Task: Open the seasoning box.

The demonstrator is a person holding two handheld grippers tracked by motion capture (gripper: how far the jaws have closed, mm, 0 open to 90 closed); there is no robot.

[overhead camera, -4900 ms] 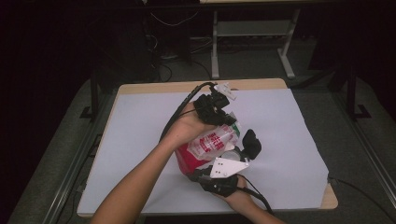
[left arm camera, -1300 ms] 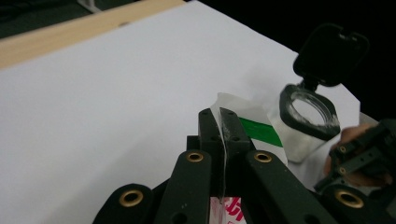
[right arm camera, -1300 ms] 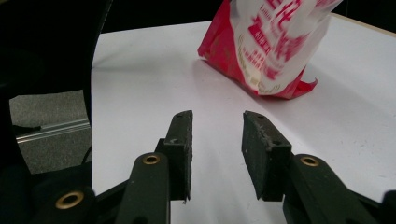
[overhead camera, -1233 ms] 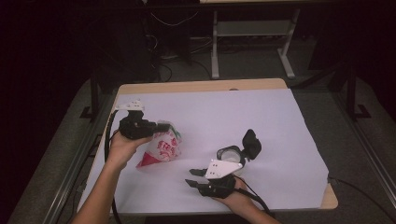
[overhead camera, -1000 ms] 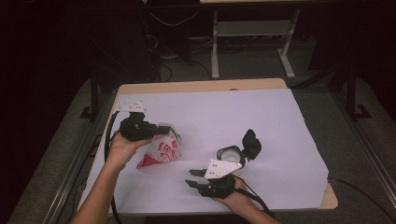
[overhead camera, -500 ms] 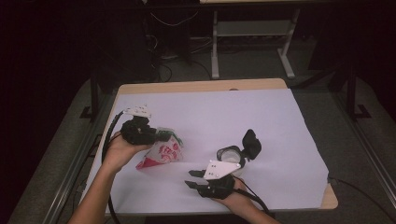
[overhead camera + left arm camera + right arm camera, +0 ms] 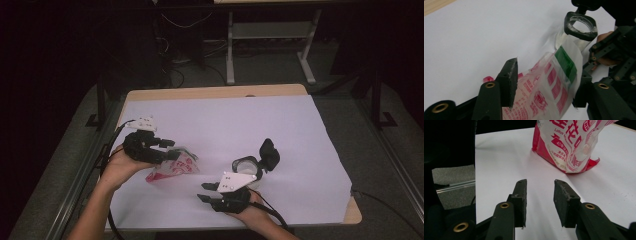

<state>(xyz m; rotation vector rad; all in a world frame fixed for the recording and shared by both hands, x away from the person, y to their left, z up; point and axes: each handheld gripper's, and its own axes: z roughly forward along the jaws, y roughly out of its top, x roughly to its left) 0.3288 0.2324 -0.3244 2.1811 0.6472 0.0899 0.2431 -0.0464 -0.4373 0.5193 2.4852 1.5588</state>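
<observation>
With the left gripper (image 7: 167, 149) jaws just parted and slack around the red-and-white pouch (image 7: 172, 167) near the table's left edge, it should back straight off, while the right gripper (image 7: 539, 195), half-open and empty, waits beside the open jar (image 7: 247, 167).

Between the left gripper's (image 7: 544, 87) matt black plastic jaws, a glossy, crinkled plastic pouch (image 7: 549, 85); beyond them, a clear, smooth jar (image 7: 574, 35) with black rim; under the jaws, matt white paper sheet (image 7: 225, 125); pads look rough.
</observation>
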